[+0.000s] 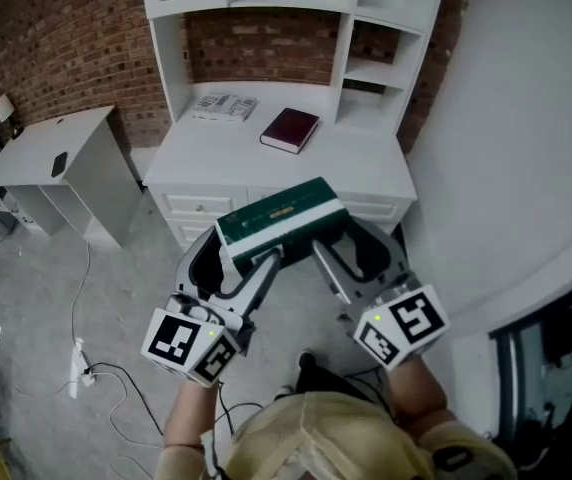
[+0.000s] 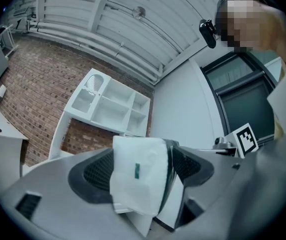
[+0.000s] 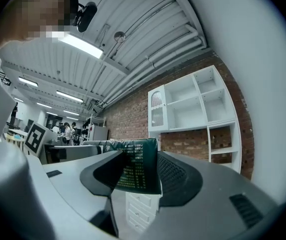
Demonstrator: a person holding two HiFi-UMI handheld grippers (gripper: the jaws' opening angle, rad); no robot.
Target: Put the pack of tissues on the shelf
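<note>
Left claw (image 1: pixel 236 260), right claw (image 1: pixel 354 253) grip tissue pack (image 1: pixel 281 218) before white desk (image 1: pixel 236 158), brick wall (image 1: pixel 66 38).

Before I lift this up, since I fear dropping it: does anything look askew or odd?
The tissue pack is held slightly askew, its ends clamped by the left gripper and right gripper. Nothing looks damaged.

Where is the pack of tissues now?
Centre of the head view: the pack of tissues is held in the air by the left gripper and right gripper, just short of the white desk.
</note>
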